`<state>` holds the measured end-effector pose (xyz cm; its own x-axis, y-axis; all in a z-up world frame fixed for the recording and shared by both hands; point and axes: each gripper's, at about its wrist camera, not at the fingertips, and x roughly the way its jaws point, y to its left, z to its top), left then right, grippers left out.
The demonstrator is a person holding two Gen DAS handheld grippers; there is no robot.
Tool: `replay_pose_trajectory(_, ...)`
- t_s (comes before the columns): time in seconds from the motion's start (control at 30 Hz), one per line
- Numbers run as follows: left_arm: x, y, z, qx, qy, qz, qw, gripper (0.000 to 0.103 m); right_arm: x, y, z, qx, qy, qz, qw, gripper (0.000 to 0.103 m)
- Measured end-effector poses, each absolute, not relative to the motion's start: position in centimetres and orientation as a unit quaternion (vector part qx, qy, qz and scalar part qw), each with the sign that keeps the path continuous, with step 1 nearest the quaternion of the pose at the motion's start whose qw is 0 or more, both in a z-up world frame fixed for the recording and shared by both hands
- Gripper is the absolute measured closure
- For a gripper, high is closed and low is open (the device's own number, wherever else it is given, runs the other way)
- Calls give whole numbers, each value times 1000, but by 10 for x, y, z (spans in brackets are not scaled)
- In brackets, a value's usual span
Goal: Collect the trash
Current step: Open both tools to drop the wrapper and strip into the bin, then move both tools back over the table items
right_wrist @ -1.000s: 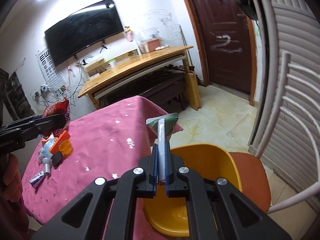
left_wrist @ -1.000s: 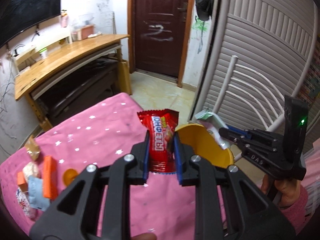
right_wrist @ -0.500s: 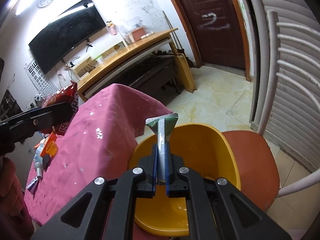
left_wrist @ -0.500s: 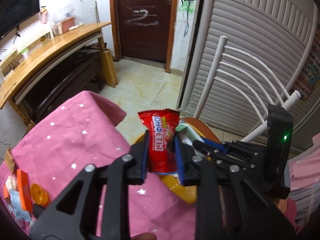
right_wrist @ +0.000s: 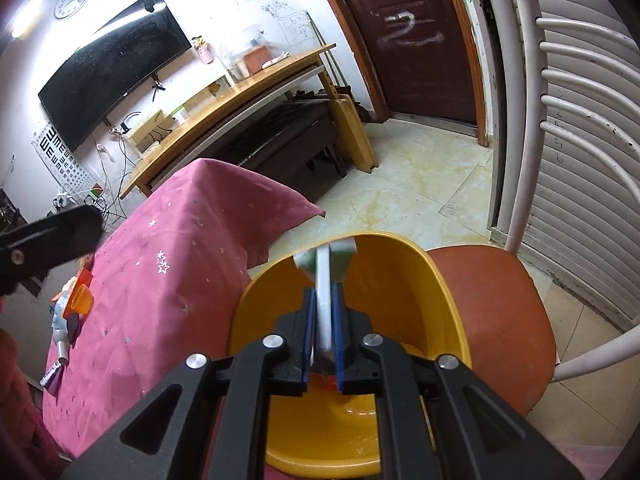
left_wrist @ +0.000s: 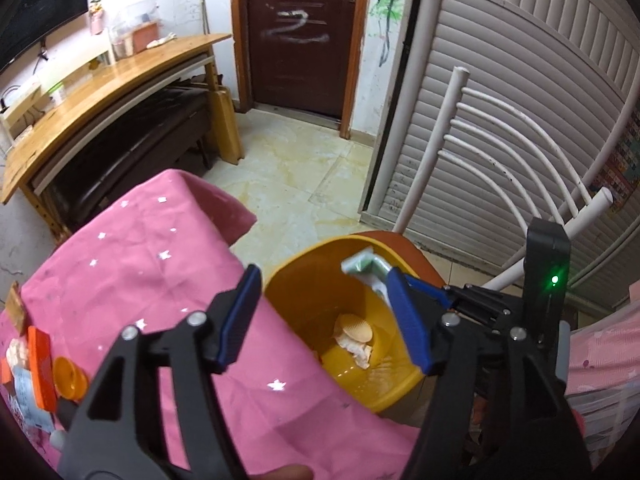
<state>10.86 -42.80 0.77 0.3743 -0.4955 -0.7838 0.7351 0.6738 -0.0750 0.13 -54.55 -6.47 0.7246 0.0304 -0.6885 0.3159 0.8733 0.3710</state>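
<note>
A yellow bin (left_wrist: pixel 316 280) stands on an orange chair seat beside the pink table; it also shows in the right wrist view (right_wrist: pixel 436 280). My left gripper (left_wrist: pixel 328 316) is open and empty above the bin. Pale scraps (left_wrist: pixel 354 330) lie at the bin's bottom; the red snack wrapper is not clearly visible. My right gripper (right_wrist: pixel 323 332) is shut on a green and white wrapper (right_wrist: pixel 326 256) over the bin; that wrapper also shows in the left wrist view (left_wrist: pixel 366 266).
More trash lies at the pink table's left end: an orange box (left_wrist: pixel 40 364), an orange cap (left_wrist: pixel 70 374), small packets (right_wrist: pixel 60 320). A white chair back (left_wrist: pixel 500 148) stands behind the bin. A wooden desk (left_wrist: pixel 100 88) is farther off.
My left gripper opened over the bin and the red snack wrapper left its jaws. Both grippers moved right, from over the table to above the bin.
</note>
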Motion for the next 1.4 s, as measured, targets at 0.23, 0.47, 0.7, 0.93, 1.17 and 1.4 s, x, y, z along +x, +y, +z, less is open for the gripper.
replay_pose_trajectory(0.23,108,-389,21,109,412,-364,828,35,0,-534,-57,232,343,-71,907,22)
replay_pose_trajectory(0.47,104,-334,33,83,398,-333,851,33,-5,-511,-30,211,309,-60,925,21)
replay_pose_trajectory(0.7,101,-269,40,65,379,-286,878,25,4,-477,-4,200,288,-19,936,15)
replay_pose_trajectory(0.93,106,-199,39,39,381,-235,894,23,28,-425,13,172,291,28,941,15)
replay_pose_trajectory(1.17,106,-143,30,19,390,-197,899,22,50,-372,20,153,299,73,939,15)
replay_pose_trajectory(1.4,103,-110,14,9,409,-196,891,22,64,-321,24,124,312,122,934,15)
